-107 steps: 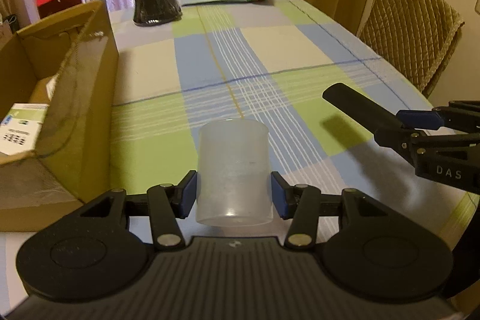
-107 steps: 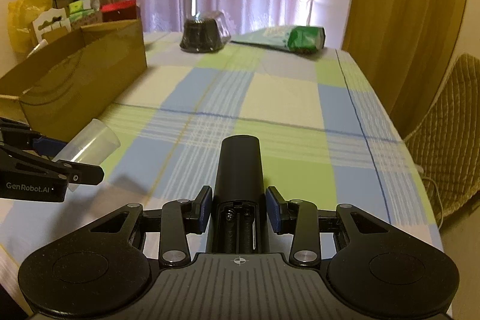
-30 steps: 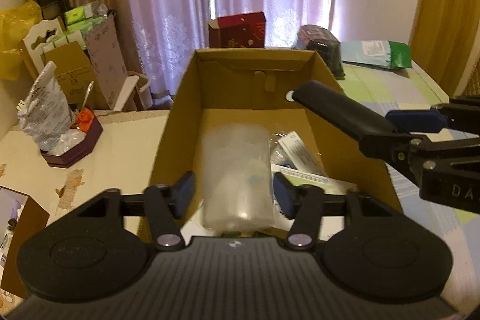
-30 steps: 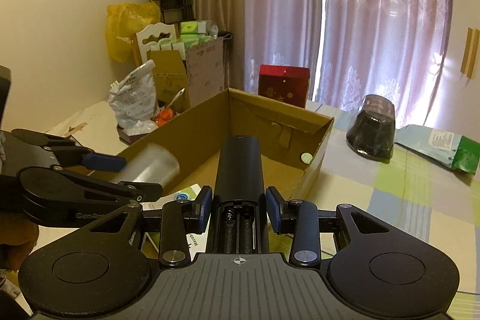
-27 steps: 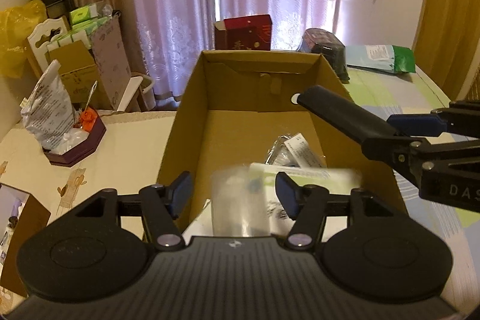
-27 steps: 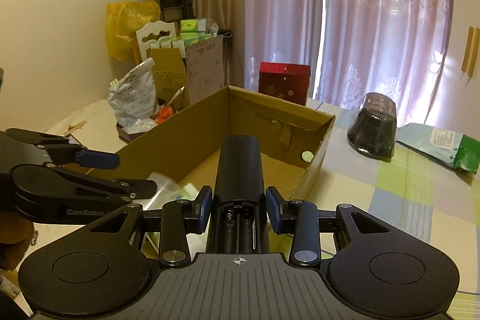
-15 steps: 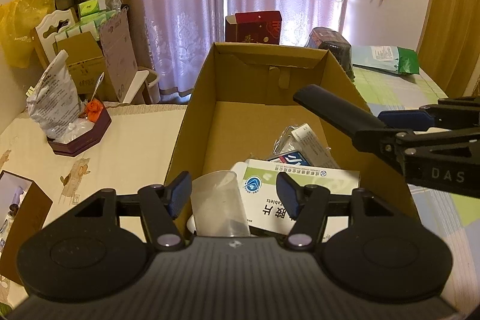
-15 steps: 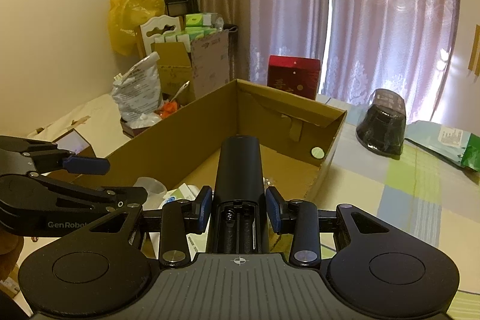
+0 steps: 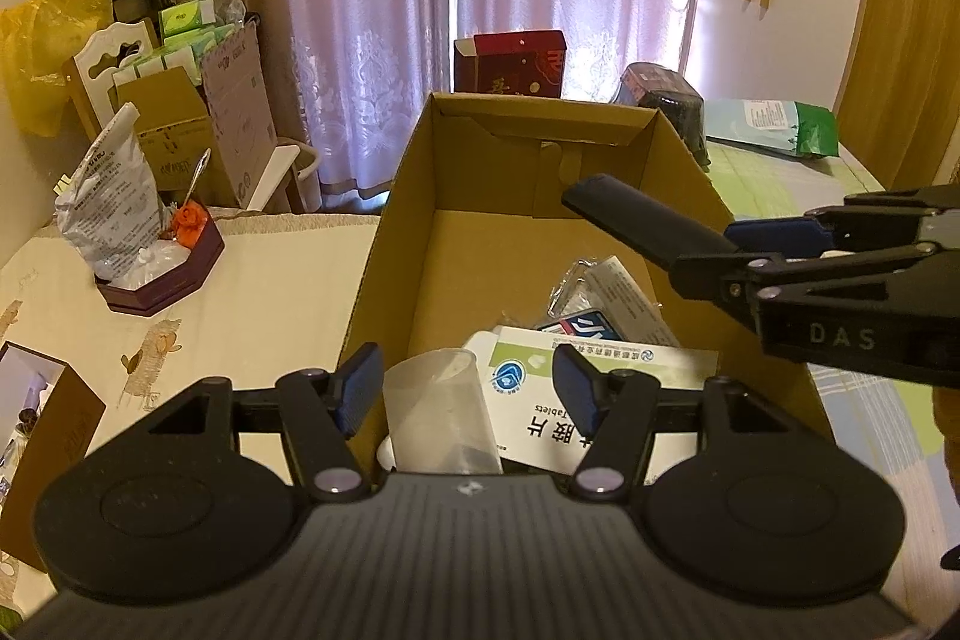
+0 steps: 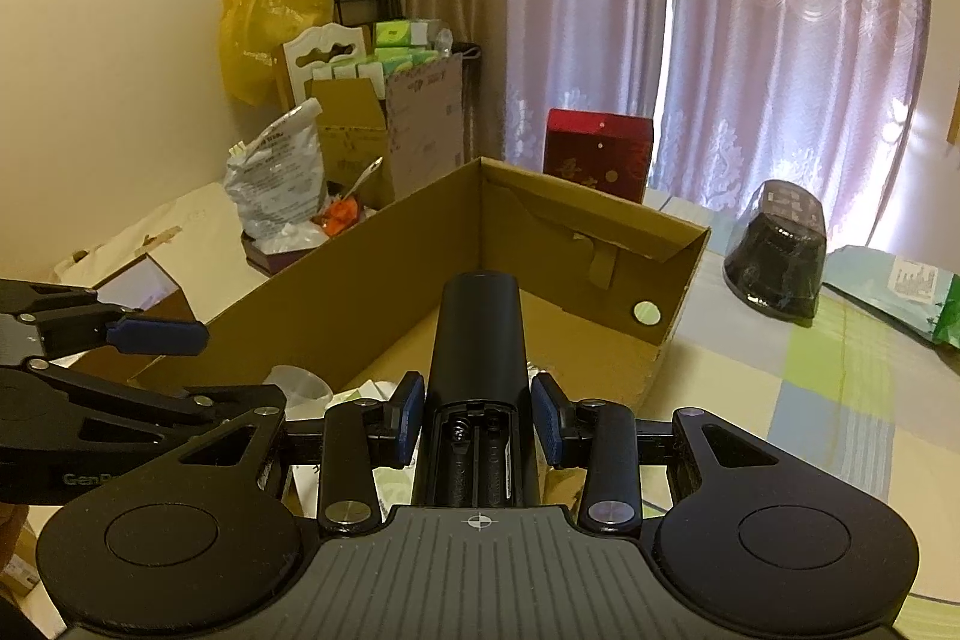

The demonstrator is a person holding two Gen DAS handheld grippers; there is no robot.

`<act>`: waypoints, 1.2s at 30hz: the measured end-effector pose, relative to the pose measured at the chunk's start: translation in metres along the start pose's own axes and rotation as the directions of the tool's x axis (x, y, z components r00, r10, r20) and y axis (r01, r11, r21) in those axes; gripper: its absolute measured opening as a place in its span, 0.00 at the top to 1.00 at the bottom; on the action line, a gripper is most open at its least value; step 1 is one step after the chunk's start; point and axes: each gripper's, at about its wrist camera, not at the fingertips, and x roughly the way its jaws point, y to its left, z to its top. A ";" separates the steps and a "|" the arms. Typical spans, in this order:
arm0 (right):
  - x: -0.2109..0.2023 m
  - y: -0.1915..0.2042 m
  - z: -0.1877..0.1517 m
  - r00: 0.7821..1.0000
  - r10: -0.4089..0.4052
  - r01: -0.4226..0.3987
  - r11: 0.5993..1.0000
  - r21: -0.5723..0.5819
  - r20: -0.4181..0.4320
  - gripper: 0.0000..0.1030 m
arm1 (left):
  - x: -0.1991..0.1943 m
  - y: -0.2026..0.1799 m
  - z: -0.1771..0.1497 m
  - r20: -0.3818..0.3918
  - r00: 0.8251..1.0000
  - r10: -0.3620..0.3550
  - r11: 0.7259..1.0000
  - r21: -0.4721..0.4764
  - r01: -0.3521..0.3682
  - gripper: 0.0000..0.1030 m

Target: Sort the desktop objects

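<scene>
While I hold both grippers over one cardboard box (image 9: 396, 244), one clear cup (image 9: 441, 415) lying inside below my left gripper (image 9: 468, 391), jaws wide, my right gripper (image 10: 477, 418) clamping one black remote (image 10: 477, 358).

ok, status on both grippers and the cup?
Left gripper open, empty. Cup lies in box, on the tablets pack. Right gripper shut on remote, over box.

left wrist: close above cardboard box (image 9: 384, 244) | right wrist: right side | shared: box interior
</scene>
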 end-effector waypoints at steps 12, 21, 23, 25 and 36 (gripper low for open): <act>0.016 0.002 0.008 0.999 0.009 -0.009 1.000 -0.012 -0.038 0.78 | 0.000 0.002 0.002 0.004 1.000 0.002 1.000 -0.006 -0.002 0.44; 0.005 -0.008 -0.002 0.999 -0.014 0.015 1.000 0.026 -0.030 0.78 | -0.003 -0.002 0.002 0.006 1.000 0.001 1.000 -0.006 -0.001 0.42; 0.002 -0.010 -0.003 0.999 -0.019 0.020 0.999 0.031 -0.027 0.78 | -0.004 -0.002 0.002 0.006 1.000 0.002 1.000 -0.003 -0.002 0.41; -0.002 -0.011 -0.005 0.999 -0.026 0.027 0.999 0.037 -0.022 0.78 | -0.006 -0.003 0.002 0.006 1.000 0.003 1.000 -0.001 -0.003 0.41; -0.026 -0.011 -0.007 0.999 -0.046 0.045 0.998 0.043 0.028 0.24 | -0.016 -0.007 0.004 0.012 1.000 0.010 1.000 0.005 -0.010 0.37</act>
